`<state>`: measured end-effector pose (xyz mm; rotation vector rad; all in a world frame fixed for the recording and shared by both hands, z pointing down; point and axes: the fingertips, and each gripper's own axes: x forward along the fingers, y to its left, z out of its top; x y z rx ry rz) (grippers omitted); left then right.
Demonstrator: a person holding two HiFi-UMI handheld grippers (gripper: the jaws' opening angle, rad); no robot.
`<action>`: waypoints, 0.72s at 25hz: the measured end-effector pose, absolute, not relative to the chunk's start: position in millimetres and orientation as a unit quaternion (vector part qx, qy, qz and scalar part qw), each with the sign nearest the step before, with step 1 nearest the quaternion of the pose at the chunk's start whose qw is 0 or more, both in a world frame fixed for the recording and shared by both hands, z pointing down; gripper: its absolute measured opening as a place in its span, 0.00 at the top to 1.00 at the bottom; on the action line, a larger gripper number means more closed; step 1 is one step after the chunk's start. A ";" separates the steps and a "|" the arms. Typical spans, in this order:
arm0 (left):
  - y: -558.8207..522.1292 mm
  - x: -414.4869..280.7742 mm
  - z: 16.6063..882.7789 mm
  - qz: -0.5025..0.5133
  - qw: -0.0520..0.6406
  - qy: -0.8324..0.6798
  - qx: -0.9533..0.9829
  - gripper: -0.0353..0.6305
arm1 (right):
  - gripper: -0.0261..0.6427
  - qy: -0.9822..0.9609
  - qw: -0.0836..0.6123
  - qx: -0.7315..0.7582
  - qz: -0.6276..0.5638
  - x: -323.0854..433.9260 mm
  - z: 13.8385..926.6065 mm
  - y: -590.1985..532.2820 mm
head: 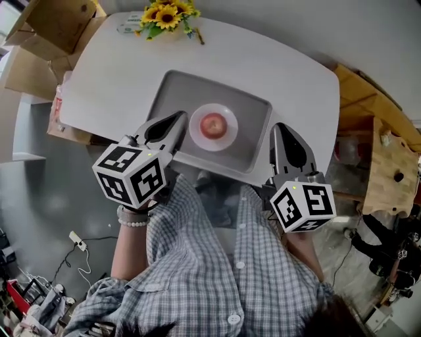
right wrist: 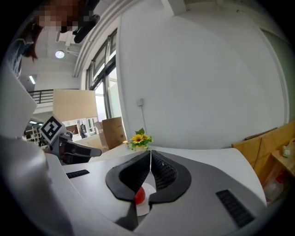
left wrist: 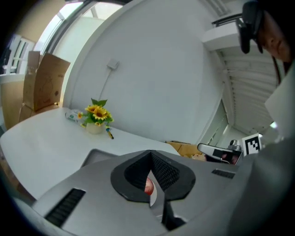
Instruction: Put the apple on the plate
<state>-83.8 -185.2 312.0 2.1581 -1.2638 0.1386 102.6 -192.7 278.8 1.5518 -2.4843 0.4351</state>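
A red apple [head: 212, 124] lies on a white plate [head: 227, 134], which stands on a grey tray [head: 172, 87] on the white table [head: 112, 79]. My left gripper [head: 182, 116] hovers just left of the plate, jaws shut with nothing in them. My right gripper [head: 279, 127] hangs beyond the tray's right end, also shut and empty. In the left gripper view the gripper [left wrist: 150, 152] has its tips together, and the apple [left wrist: 148, 185] shows below through the gap. The right gripper view shows its gripper [right wrist: 150, 152] likewise closed, above the apple [right wrist: 139, 196] and plate [right wrist: 144, 208].
A pot of sunflowers [head: 164, 16] stands at the table's far edge. Cardboard boxes [head: 49, 29] sit beyond the table at the left, and wooden shelving [head: 389, 158] at the right. Cables and a power strip [head: 77, 242] lie on the floor to the left.
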 end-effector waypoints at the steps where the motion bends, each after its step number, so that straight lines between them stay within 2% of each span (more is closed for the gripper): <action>1: -183.5 -81.9 300.7 0.052 0.295 -0.480 0.825 0.93 | 0.92 -0.835 0.079 0.524 0.146 104.0 271.0 -192.0; 7: -173.1 -69.1 245.7 0.019 0.242 -0.463 0.853 0.93 | 0.92 -0.835 0.008 0.530 0.150 115.8 225.5 -190.4; 18: -174.2 -67.0 207.3 -0.016 0.214 -0.453 0.865 0.93 | 0.92 -0.835 -0.017 0.540 0.104 127.7 187.7 -196.2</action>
